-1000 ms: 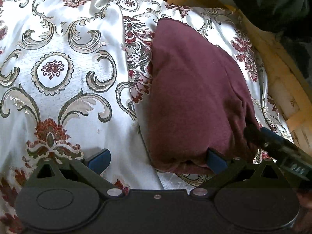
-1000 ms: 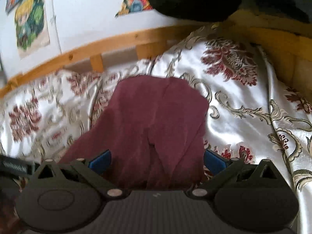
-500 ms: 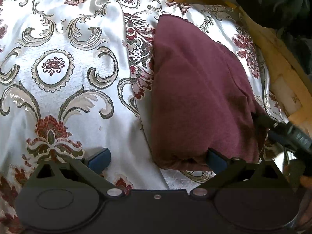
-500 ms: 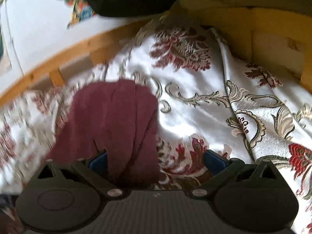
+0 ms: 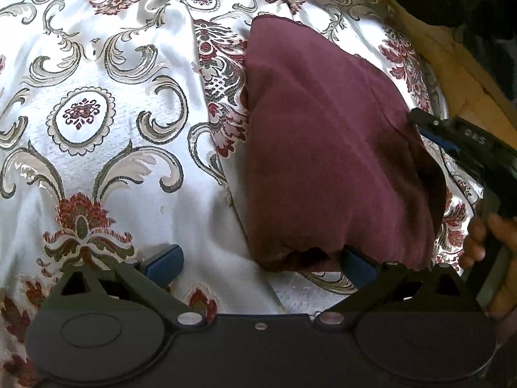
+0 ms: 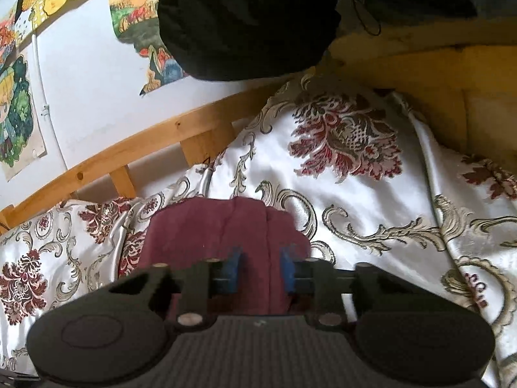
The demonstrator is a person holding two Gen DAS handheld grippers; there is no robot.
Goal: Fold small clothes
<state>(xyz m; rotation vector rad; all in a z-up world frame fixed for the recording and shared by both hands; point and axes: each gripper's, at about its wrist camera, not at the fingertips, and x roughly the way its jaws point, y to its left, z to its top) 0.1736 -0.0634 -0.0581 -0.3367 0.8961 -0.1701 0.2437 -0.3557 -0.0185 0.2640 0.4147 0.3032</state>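
Note:
A folded maroon garment (image 5: 323, 148) lies on the patterned bedspread (image 5: 106, 148). My left gripper (image 5: 258, 262) stands open at the garment's near edge, with its right pad (image 5: 355, 265) against the cloth's lower corner. My right gripper (image 6: 259, 268) is at the garment's (image 6: 206, 229) right side. Its jaws are closing, with a narrow gap left and a ridge of maroon cloth between the blue pads. From the left wrist camera, the right gripper (image 5: 429, 129) reaches onto the garment's right edge, with a hand (image 5: 494, 236) on its handle.
A wooden bed frame (image 6: 135, 152) runs behind the bedspread, and a white wall with colourful pictures (image 6: 19, 119) stands beyond it. A dark bundle of fabric (image 6: 252, 16) hangs over the far corner. More wood frame (image 5: 458, 74) borders the bed on the right.
The right gripper's jaws went from wide apart to nearly together around the garment's right side. It slid further along that edge. The left gripper stayed put.

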